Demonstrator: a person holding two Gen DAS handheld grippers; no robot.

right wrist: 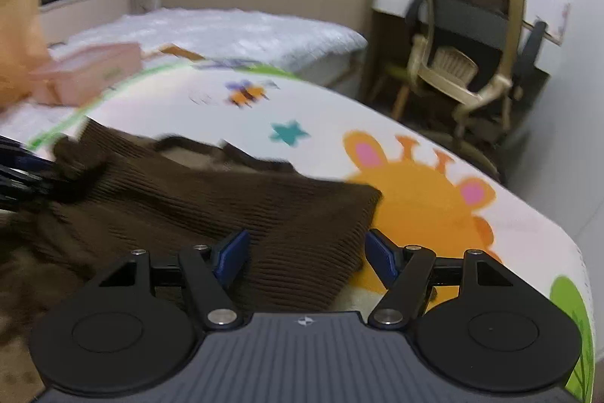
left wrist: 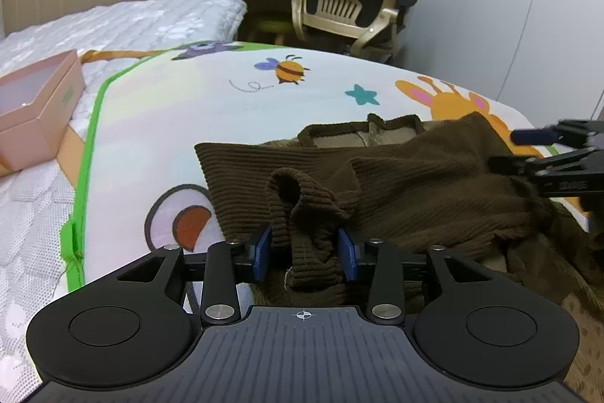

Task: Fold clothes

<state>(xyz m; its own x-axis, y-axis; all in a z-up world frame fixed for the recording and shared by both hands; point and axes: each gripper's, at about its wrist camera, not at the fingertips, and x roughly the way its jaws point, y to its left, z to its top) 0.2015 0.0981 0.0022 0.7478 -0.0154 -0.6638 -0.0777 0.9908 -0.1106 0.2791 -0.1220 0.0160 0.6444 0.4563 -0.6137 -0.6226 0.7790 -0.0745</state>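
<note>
Brown ribbed sweater (left wrist: 434,176), soft and limp, lies rumpled on a cartoon-print sheet (left wrist: 226,108); the left gripper (left wrist: 307,253) pinches its bunched cuff. In the right wrist view, the right gripper (right wrist: 305,257) straddles a folded edge, jaws apart, gripping nothing yet; hems offer the likeliest holds.

Bed (left wrist: 124,21) is covered by white quilted mattress pad. A cartoon-printed play mat (left wrist: 234,108), green-edged, with bee, star and giraffe, is spread over it. A brown ribbed garment (left wrist: 434,184) is laid rumpled on the mat's near part. A pink box (left wrist: 37,108) is set at the mat's left edge.
</note>
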